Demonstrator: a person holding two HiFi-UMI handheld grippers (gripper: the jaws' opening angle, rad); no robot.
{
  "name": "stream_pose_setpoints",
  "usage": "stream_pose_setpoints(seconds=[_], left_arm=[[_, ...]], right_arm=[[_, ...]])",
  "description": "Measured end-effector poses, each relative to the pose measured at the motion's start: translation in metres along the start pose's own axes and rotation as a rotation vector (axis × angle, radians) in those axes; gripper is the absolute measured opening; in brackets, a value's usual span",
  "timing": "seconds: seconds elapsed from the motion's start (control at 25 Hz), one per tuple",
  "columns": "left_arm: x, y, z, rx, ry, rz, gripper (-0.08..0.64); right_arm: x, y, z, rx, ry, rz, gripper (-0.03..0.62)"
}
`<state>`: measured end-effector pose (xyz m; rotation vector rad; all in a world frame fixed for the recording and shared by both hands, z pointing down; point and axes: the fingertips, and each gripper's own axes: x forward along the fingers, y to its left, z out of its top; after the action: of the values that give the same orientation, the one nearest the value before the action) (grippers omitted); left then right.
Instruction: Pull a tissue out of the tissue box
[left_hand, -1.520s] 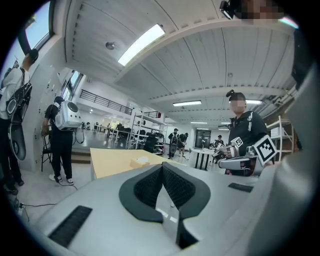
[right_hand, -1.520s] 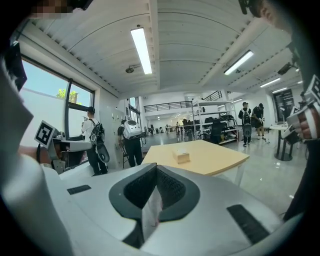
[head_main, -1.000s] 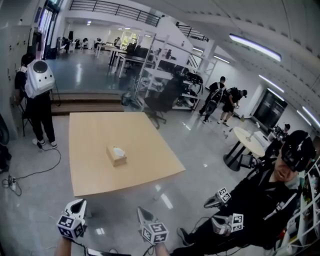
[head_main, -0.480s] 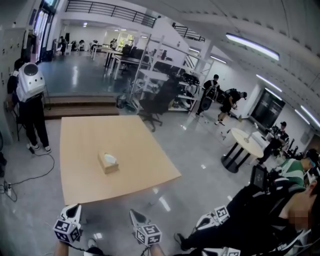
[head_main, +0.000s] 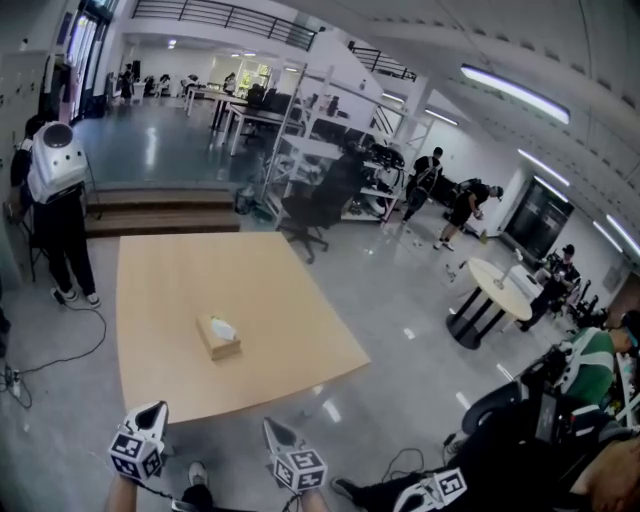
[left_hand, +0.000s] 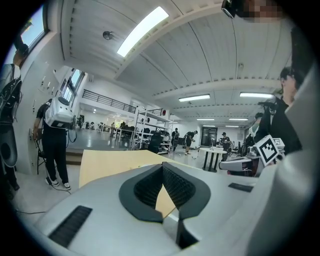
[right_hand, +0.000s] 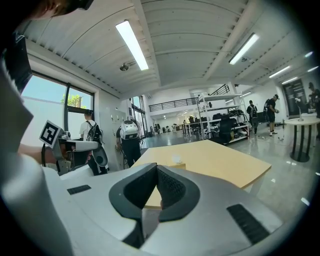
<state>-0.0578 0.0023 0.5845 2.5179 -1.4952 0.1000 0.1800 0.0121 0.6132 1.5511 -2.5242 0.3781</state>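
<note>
Left tongs (head_main: 153, 410) and right tongs (head_main: 272, 427) both closed, empty, just before tabletop (head_main: 170, 275); tissue box (head_main: 218, 337) mid-tabletop.

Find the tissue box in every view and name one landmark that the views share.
Head view: tissue box at mid-table, left of picture centre.
Left gripper view: not visible.
Right gripper view: near picture centre, slightly below it.
Shared landmark: the wooden table, seen in all three.
</note>
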Motion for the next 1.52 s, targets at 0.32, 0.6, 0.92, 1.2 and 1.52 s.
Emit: stream_pose_setpoints(seconds=[0.32,0.6,0.92,1.2,1.52], left_arm=[[0.061,0.043,0.011,-0.004,0.018,-0.014,0.008],[0.119,0.081,0.030,-0.012,0.018,-0.023,0.008],[0.159,0.115,0.052,-0.015,0.006,-0.032,0.008],[0.177,0.139,0.063,-0.012,-0.002,-0.035,0.008],[0.192,0.156,0.070,-0.014,-0.002,-0.053,0.008]], right_arm=[[0.070,-0.019,0.026,0.012,-0.002,0.009,0.012],[0.129,-0.042,0.053,0.006,0.001,0.002,0.012],[0.181,-0.056,0.078,0.008,-0.011,-0.007,0.012],[0.211,-0.058,0.097,0.003,-0.027,-0.017,0.012],[0.232,-0.068,0.107,0.017,-0.045,-0.056,0.012]])
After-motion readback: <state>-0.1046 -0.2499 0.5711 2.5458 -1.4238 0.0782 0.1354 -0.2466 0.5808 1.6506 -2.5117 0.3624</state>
